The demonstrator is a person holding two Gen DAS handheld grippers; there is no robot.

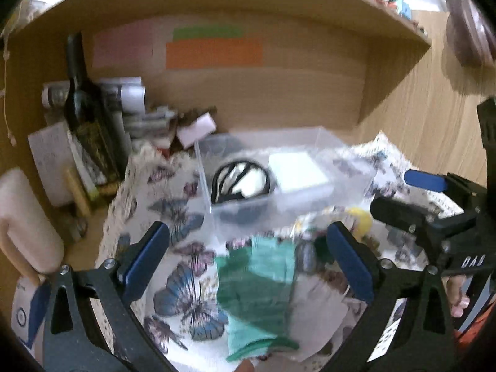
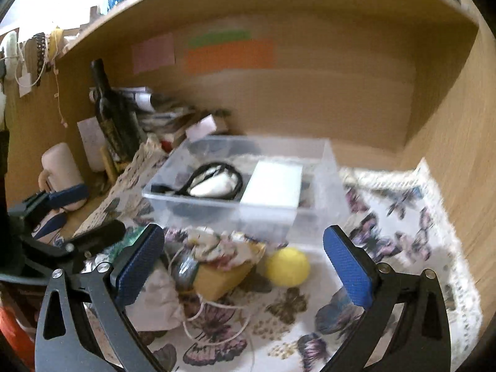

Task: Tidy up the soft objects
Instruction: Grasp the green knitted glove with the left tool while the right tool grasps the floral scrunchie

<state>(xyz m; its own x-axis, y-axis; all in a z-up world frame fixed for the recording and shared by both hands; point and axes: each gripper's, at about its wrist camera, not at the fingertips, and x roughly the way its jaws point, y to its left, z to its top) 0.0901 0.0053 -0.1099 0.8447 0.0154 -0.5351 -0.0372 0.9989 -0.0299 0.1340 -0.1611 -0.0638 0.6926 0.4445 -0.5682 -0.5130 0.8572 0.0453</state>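
Left gripper (image 1: 248,260): jaws wide, nothing held, over the green cloth (image 1: 257,291).
Right gripper (image 2: 245,260): jaws wide, empty.
Yellow ball (image 2: 287,270): on butterfly cloth (image 2: 403,223), just beside the clear bin (image 2: 310,220), front edge.

Ahead of the left hand-held gripper (image 1: 248,257) a glove (image 1: 257,291) lies on the cloth (image 1: 173,204) between its fingers, with the box (image 1: 279,179) behind it. Ahead of the right hand-held gripper (image 2: 245,260) the ball (image 2: 287,270) lies between its fingers, a sponge (image 2: 217,279) just left of it, the box behind both. In the box a pad (image 2: 274,184) lies right of a pouch (image 2: 214,184); a bottle (image 2: 113,114) stands far left.
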